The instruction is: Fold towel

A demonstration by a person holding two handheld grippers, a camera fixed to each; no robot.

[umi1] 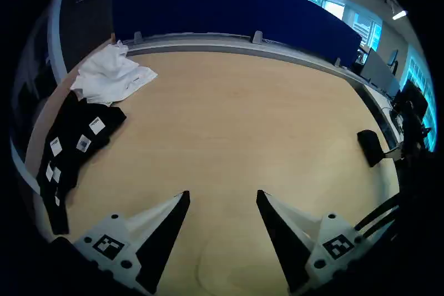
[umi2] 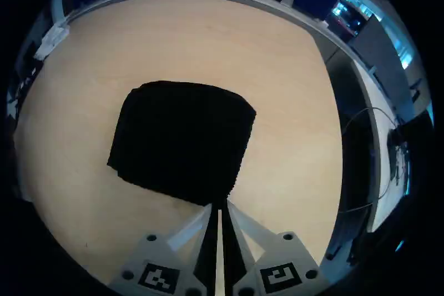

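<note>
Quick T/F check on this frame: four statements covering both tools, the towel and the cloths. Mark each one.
1. The left tool is open. True.
2. The towel lies crumpled in a heap. False: it lies flat on the table, folded into a rough square.
3. A white cloth lies bunched near the table's far edge. True.
4. The right tool is wide open. False: its fingers are almost together, tips at the towel's near corner.

L tongs (umi1: 222, 192) spread wide, R tongs (umi2: 220, 206) closed
</note>
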